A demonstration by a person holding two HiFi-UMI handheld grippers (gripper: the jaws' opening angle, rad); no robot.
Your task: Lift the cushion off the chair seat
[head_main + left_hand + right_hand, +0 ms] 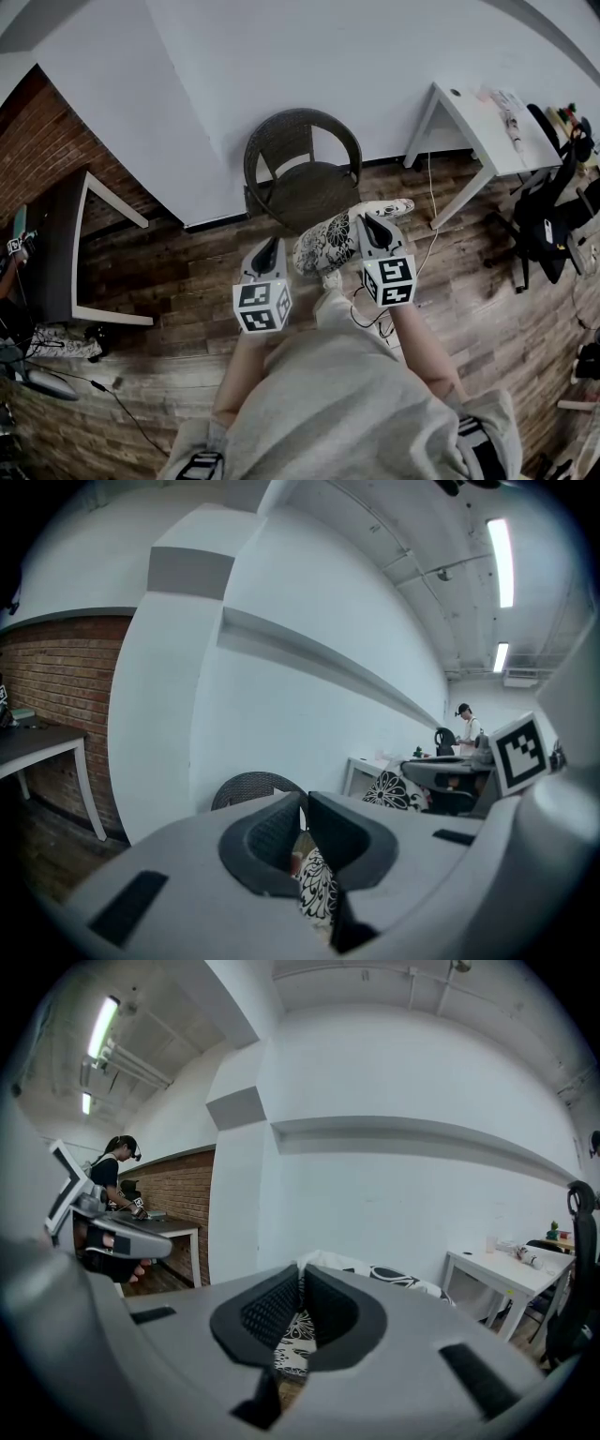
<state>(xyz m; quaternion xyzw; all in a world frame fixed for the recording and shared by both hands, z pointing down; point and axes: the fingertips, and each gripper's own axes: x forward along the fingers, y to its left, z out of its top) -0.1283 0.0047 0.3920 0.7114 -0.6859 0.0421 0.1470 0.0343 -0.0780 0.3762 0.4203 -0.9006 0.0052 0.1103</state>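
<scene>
Wood-plank flooring (169,272) and a plain white wall (309,56) fill the head view, with a brick wall (37,141) at the far left.

The left gripper (270,246) is held low in front of the dark round wicker chair (302,187). Its jaws are seen almost fully together in the left gripper view, pinched on an edge of the black-and-white floral cushion (328,244).

The cushion is suspended between the two grippers, near the front of the chair seat and, as far as can be judged, clear of it. The seat itself is shown bare. The cushion's long axis runs from the left gripper up and rightward to the right gripper (372,223), so the jaws lie at its two ends.

The right gripper's jaws are likewise nearly closed, clamped on patterned fabric that is seen between the pads in the right gripper view. Neither hand is clearly nearer the cushion, since both are attached to it.

A white table (487,127) stands further right, against the wall.

The lift is judged essentially done, and any further raising would need both ends kept level.
</scene>
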